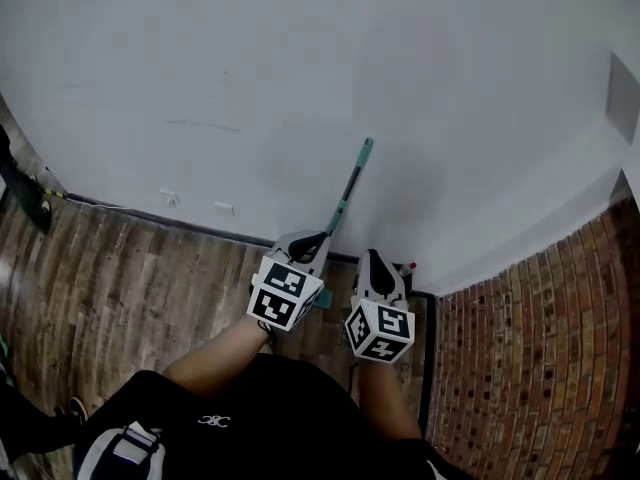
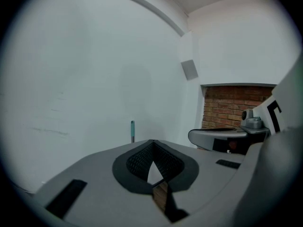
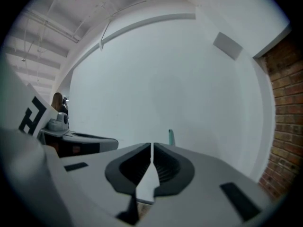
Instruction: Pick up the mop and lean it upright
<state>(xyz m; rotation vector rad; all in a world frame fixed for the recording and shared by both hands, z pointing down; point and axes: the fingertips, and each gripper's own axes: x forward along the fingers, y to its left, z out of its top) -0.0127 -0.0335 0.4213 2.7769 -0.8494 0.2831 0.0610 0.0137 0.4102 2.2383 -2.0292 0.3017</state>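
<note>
The mop (image 1: 349, 189) leans upright against the white wall, its teal handle tip (image 1: 367, 147) at the top. A teal part of its lower end (image 1: 325, 298) shows between my two grippers. My left gripper (image 1: 318, 238) is shut with nothing between its jaws, its tips just in front of the lower shaft. My right gripper (image 1: 374, 258) is also shut and empty, to the right of the mop. In the left gripper view the mop handle (image 2: 132, 130) rises behind the left gripper (image 2: 151, 142). In the right gripper view the mop handle (image 3: 171, 137) stands just beyond the right gripper (image 3: 151, 145).
A brick wall (image 1: 540, 368) forms the corner on the right. Wooden floor (image 1: 120, 278) runs to a black baseboard (image 1: 200, 226). A small red-capped item (image 1: 407, 266) sits in the corner. A dark object (image 1: 25, 193) leans at far left.
</note>
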